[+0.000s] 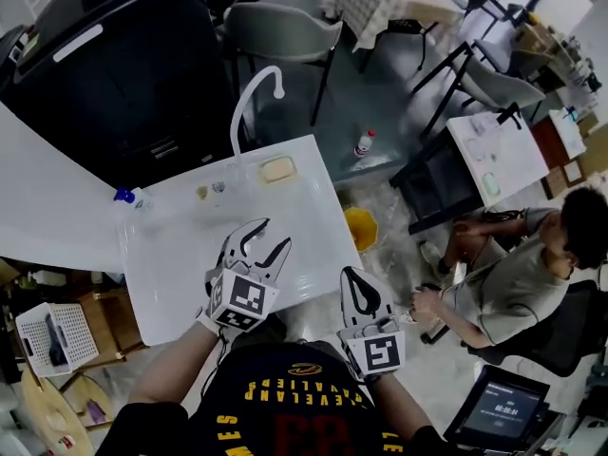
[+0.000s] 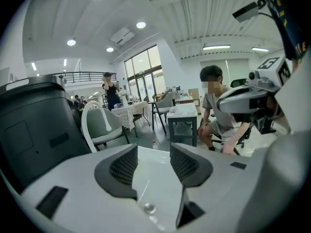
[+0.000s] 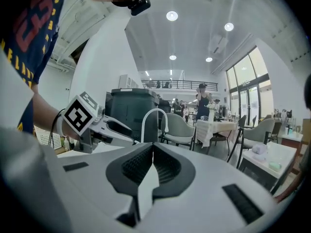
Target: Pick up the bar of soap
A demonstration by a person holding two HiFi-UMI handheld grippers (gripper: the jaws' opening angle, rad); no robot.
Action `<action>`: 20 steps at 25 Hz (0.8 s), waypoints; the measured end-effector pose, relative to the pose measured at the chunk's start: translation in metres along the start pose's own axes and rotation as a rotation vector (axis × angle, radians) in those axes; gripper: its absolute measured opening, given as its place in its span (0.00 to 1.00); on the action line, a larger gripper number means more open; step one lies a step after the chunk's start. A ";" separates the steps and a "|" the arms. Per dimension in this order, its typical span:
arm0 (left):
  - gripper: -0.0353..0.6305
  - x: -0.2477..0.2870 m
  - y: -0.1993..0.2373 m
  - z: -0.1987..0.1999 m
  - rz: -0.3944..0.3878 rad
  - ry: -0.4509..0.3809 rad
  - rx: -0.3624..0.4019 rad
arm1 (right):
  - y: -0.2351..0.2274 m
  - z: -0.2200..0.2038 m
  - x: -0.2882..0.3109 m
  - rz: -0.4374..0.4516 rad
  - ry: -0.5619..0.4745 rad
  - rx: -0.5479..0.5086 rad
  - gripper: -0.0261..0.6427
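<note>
A pale yellow bar of soap (image 1: pixel 277 168) lies at the far edge of the white sink top (image 1: pixel 190 255), just right of the faucet's base. My left gripper (image 1: pixel 271 236) hovers over the near middle of the sink, well short of the soap, its jaws open with nothing between them. The left gripper view shows the same open left gripper (image 2: pixel 151 161) above the white basin and its drain (image 2: pixel 149 208); the soap is not visible there. My right gripper (image 1: pixel 354 278) sits at the sink's near right edge, shut and empty, as the right gripper view also shows the right gripper (image 3: pixel 152 152).
A white curved faucet (image 1: pixel 255 98) rises at the sink's far side. A blue-capped bottle (image 1: pixel 128 198) and small items (image 1: pixel 202 192) sit at the far left. An orange bucket (image 1: pixel 361 228) stands on the floor to the right, near a seated person (image 1: pixel 532 274). A black cabinet (image 1: pixel 114 65) is behind.
</note>
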State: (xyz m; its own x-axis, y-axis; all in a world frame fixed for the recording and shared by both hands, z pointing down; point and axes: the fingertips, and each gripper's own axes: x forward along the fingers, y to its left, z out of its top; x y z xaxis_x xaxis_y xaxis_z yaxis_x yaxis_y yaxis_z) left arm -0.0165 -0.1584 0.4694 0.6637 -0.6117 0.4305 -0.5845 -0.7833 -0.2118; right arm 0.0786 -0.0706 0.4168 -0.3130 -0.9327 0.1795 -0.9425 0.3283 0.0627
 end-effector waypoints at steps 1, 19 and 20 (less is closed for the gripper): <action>0.36 0.012 0.009 0.000 0.000 0.009 0.022 | -0.003 0.001 0.010 -0.005 0.012 0.000 0.06; 0.44 0.216 0.087 -0.068 -0.023 0.564 0.415 | -0.043 -0.008 0.106 0.286 -0.015 0.060 0.06; 0.44 0.223 0.090 -0.077 -0.038 0.597 0.398 | -0.046 -0.011 0.108 0.297 -0.006 0.052 0.06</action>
State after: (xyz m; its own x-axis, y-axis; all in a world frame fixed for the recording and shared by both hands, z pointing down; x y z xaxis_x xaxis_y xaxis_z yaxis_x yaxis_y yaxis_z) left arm 0.0434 -0.3565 0.6138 0.2452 -0.5071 0.8263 -0.2755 -0.8536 -0.4421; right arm 0.0898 -0.1845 0.4440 -0.5763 -0.7979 0.1767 -0.8144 0.5788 -0.0422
